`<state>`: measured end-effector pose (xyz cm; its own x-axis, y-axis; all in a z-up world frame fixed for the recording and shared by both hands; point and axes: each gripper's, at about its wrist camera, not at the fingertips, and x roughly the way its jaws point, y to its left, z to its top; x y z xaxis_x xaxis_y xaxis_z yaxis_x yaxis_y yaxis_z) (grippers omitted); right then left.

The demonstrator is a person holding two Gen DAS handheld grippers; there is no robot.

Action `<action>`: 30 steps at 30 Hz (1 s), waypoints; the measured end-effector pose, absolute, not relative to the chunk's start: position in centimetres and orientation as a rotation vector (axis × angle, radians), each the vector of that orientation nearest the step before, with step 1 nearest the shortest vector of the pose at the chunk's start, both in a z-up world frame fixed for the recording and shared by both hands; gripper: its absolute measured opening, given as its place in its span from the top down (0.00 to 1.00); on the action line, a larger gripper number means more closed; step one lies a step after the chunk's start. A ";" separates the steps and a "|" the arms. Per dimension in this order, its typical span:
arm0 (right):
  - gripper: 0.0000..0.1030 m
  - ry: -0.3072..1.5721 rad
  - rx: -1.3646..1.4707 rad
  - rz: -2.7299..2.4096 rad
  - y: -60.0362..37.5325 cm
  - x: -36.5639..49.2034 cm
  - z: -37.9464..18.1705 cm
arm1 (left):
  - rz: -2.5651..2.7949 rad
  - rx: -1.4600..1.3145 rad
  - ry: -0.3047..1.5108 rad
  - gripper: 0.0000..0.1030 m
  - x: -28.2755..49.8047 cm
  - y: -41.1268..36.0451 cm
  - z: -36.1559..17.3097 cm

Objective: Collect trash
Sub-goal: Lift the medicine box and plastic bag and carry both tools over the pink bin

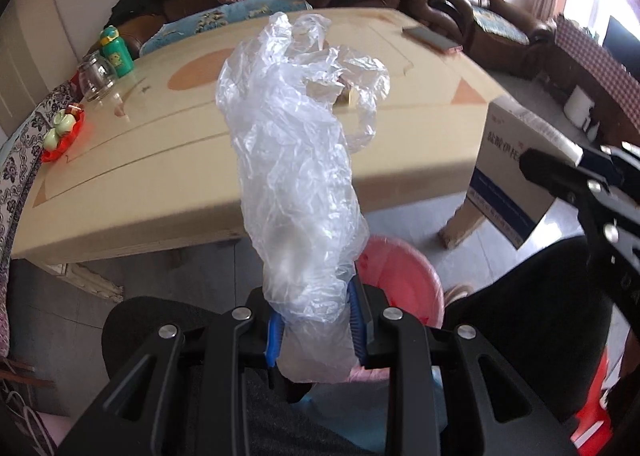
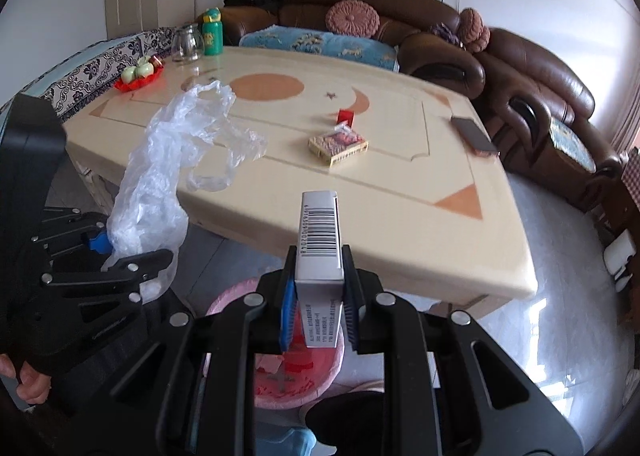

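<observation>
Left wrist view: crumpled plastic bag [image 1: 296, 176] hides most of the cigarette pack [image 1: 347, 94].

The bench [image 2: 400, 216] is cream with orange circle, crescent and triangle shapes. The bag [image 1: 296, 160] is clear. The box [image 2: 320, 232] is silver-white with a black barcode. The bin [image 1: 404, 276] is pink. The sofa [image 2: 520, 76] is brown. The bottle [image 2: 212, 32] is green. The tray [image 2: 136, 82] is red.

Bin [image 2: 296, 376] on floor before table [image 2: 400, 216]
</observation>
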<state>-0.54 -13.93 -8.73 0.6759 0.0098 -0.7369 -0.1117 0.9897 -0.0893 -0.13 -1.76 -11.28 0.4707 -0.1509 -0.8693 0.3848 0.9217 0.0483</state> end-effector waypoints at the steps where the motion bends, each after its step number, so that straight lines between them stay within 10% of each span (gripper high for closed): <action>1: 0.80 0.838 -0.129 0.068 -14.0 -0.5 -9.2 | -0.335 0.263 1.036 0.74 -0.3 -1.8 -11.6; 30: 0.80 1.103 -0.016 0.100 -14.3 0.7 -21.4 | -0.464 0.360 1.384 0.74 -0.9 -3.4 -24.9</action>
